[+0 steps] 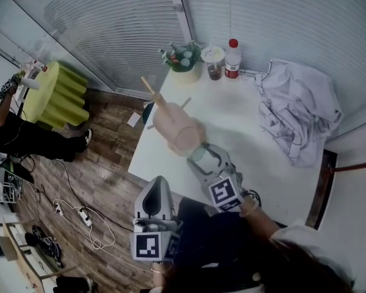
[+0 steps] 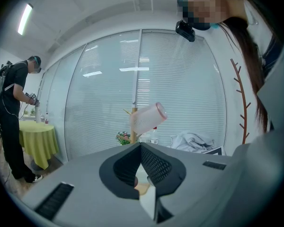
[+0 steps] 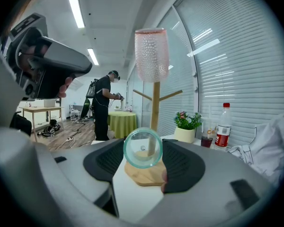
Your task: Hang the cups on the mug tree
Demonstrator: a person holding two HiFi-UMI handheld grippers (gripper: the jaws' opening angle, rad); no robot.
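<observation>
In the head view, your right gripper holds a clear glass cup in wide-set fingers just beside the mug tree. The top of the tree already carries an upturned pink cup. Your left gripper hangs short of the counter edge, well apart from the tree. In the left gripper view its fingers are pressed together on nothing, so leave it parked. In the right gripper view the glass faces the tree's trunk end-on, though I cannot tell which end, and a free peg branches off above it. Lift, tip the mouth over that peg, and let go only once it seats. Beyond the tree, a potted plant, a bottle and a crumpled cloth stand clear. The pink cup overhead is probably your likeliest bump.
</observation>
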